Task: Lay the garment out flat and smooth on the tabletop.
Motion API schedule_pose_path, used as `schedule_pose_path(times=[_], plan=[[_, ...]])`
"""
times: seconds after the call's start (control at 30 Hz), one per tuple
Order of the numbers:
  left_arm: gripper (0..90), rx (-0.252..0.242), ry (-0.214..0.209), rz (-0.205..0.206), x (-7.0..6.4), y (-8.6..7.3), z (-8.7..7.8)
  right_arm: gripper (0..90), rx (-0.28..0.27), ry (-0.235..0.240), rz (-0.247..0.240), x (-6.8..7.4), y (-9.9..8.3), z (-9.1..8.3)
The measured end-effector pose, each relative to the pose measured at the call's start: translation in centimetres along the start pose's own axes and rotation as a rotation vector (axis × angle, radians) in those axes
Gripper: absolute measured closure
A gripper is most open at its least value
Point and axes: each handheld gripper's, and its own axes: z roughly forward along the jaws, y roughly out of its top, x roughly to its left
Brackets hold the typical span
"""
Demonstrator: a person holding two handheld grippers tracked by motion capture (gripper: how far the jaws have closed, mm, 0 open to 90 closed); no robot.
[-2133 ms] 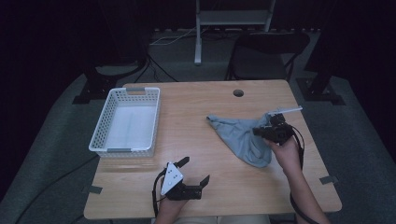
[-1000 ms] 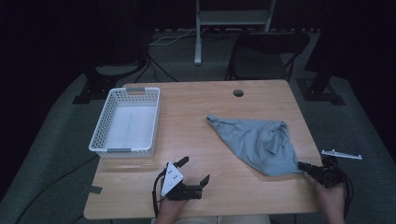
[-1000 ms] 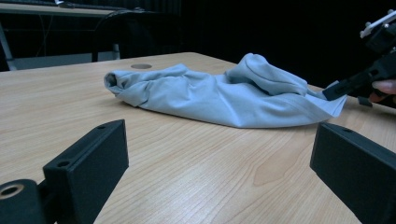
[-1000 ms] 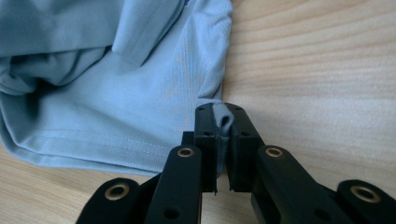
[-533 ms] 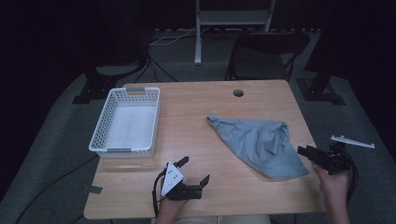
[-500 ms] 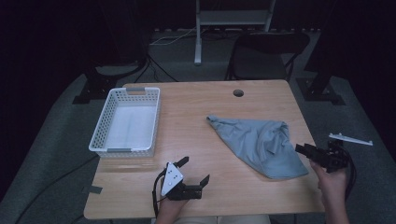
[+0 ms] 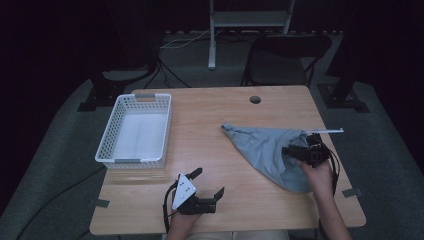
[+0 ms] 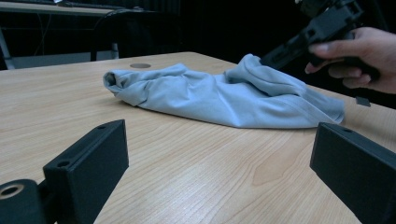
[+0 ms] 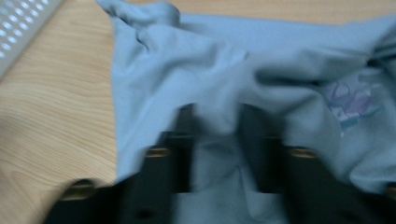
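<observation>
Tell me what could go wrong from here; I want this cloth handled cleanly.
1. The right claw straddles a raised fold of the crumpled grey-blue cloth; it may pinch several layers, so the cloth could lift bunched.
2. The cloth lies near the right edge of the light wooden table; a pull that way could drag it off.
3. The left claw rests open, apart from the cloth, so nothing anchors the far end.

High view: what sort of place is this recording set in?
Probably a dark studio or lab set up for recording: a lone wooden table with black surroundings, cables on the floor, a metal stand and a chair behind.
</observation>
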Motion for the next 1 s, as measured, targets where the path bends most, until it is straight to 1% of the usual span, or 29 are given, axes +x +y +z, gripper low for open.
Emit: schedule_pose_path(times=[0.07,0.1,0.17,0.23,0.27,0.33,0.4,0.43,0.53,0.57,0.6,0.63,0.67,0.7,0.77,0.8,0.83,0.87,0.93,0.97,1.0], plan=[[5.3,0.000,0.000,-0.001,0.0,0.0,0.0,85.0,0.010,-0.001,-0.002,-0.3,-0.3,0.1],[5.3,0.001,0.000,-0.001,0.0,0.0,0.0,90.0,0.011,0.006,0.001,-0.4,-0.5,0.0],[5.3,0.001,0.001,0.000,0.0,0.0,0.0,90.0,0.012,0.006,-0.001,-0.7,-0.9,-0.5],[5.3,0.002,0.001,-0.001,0.0,0.0,0.0,90.0,0.005,-0.004,-0.002,-0.9,-1.1,-1.1],[5.3,0.002,0.001,-0.001,0.0,0.0,0.0,90.0,0.005,-0.004,-0.002,-0.9,-1.1,-1.1],[5.3,0.001,0.002,-0.003,0.0,0.0,0.0,90.0,-0.002,-0.020,-0.004,-1.2,-1.5,-1.9],[5.3,0.001,0.002,-0.002,0.0,0.0,0.0,90.0,-0.005,-0.024,0.001,-1.6,-1.9,-2.5],[5.3,0.001,0.002,-0.002,0.0,0.0,0.0,90.0,-0.007,-0.019,0.007,-1.8,-2.2,-2.6],[5.3,0.003,0.002,-0.002,0.0,0.0,0.0,90.0,-0.009,-0.001,0.020,-1.9,-2.8,-2.8],[5.3,0.003,0.002,-0.001,0.0,0.0,0.0,90.0,-0.010,0.004,0.018,-1.8,-3.1,-2.7],[5.3,0.002,0.000,-0.002,0.0,0.0,0.0,89.9,0.002,0.006,0.014,-1.6,-3.6,-2.4],[5.3,0.004,-0.005,-0.003,0.0,0.0,0.0,89.9,0.002,0.006,0.014,-1.6,-3.6,-2.4],[5.3,0.010,-0.010,-0.007,0.1,0.0,0.0,88.6,0.013,0.012,0.013,-1.6,-3.9,-2.2],[5.3,0.027,-0.019,-0.019,0.2,0.1,0.1,79.2,0.018,0.017,0.008,-1.6,-4.2,-2.0],[5.3,0.086,-0.031,-0.035,0.3,0.4,0.5,62.0,0.008,0.028,0.011,-1.5,-4.7,-2.1],[5.7,0.099,-0.033,-0.040,0.3,0.6,0.7,57.7,0.001,0.031,0.017,-1.5,-5.0,-2.2],[7.6,0.119,-0.038,-0.054,0.3,0.9,0.9,54.0,-0.010,0.033,0.021,-1.5,-5.2,-2.3],[7.6,0.131,-0.047,-0.058,0.3,1.3,1.2,52.0,-0.017,0.037,0.017,-1.5,-5.4,-2.3],[7.6,0.157,-0.050,-0.055,0.4,2.2,1.9,48.5,-0.030,0.043,0.024,-1.5,-5.8,-2.5],[7.6,0.160,-0.063,-0.058,0.6,2.7,2.2,48.2,-0.046,0.049,0.032,-1.6,-6.0,-2.7],[7.6,0.175,-0.072,-0.055,0.7,3.3,2.6,46.8,-0.053,0.057,0.043,-1.7,-6.1,-2.8]])
